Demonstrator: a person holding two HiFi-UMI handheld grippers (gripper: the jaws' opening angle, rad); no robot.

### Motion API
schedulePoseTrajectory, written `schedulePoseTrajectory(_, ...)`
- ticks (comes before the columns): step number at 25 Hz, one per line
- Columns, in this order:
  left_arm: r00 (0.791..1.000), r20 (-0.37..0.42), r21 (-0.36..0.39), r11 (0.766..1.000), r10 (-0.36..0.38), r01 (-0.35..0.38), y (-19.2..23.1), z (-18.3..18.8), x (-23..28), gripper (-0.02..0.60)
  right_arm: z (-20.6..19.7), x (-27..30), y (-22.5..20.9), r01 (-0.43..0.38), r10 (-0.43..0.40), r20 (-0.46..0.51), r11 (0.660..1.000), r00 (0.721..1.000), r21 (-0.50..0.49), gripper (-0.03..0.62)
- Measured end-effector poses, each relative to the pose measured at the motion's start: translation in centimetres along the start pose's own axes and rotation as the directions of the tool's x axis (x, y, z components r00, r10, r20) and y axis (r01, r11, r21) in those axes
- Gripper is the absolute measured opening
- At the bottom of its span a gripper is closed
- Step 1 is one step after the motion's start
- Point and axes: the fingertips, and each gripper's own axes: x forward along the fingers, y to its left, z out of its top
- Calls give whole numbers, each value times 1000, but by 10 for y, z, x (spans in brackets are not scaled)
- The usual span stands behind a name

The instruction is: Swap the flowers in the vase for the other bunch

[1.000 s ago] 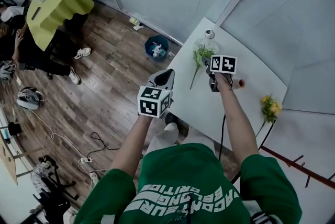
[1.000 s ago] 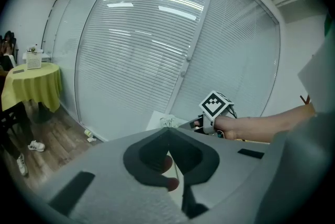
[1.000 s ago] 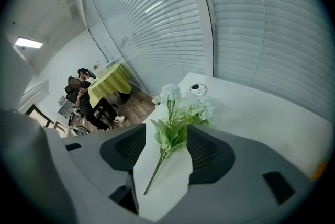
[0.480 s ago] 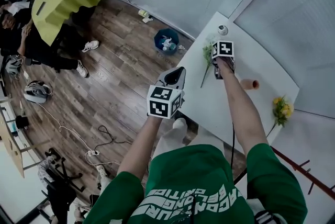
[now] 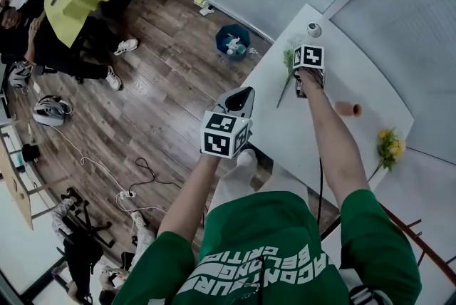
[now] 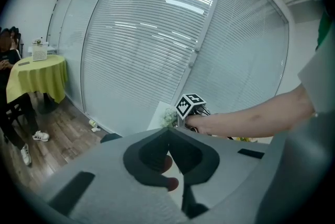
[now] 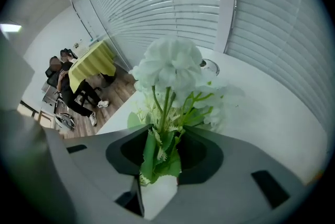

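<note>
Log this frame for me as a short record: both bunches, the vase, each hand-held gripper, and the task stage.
white flowers: lying on the white table, stems between the right jaws
right hand-held gripper: pointing steeply down, jaws closing around the stems
left hand-held gripper: jaws together, empty, away from both bunches
yellow flowers: lying near the table's right edge in the head view
orange vase: apparently on its side, empty
stage: neither bunch is in the vase
</note>
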Motion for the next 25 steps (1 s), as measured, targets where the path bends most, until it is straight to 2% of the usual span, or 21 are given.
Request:
schedulePoseTrajectory(3, 1000, 1, -11, 1000, 9, -9, 4, -3, -3, 9, 2, -5, 4, -55, 54, 62, 998, 997, 23, 95)
schedulePoseTrajectory(7, 1000, 5, -5, 1000, 2, -2, -2, -5, -3, 9, 1, -17, 7, -144, 139, 143, 989, 980, 19, 68)
schedulePoseTrajectory(14, 999, 39, 37, 999, -20, 19, -22, 7, -10, 9, 1, -57, 6, -196, 188, 251, 981, 950, 9, 48)
schedulePoseTrajectory(20, 996, 61, 81, 995, -59, 54, -46, 21, -5, 9, 14, -112, -7, -222, 205, 374, 975, 905, 3, 48)
schedulePoseTrajectory(25, 989, 86, 132, 986, -118, 106, -83, 42, -1, 9, 34, -184, -25, -224, 200, 493, 975, 847, -11, 48)
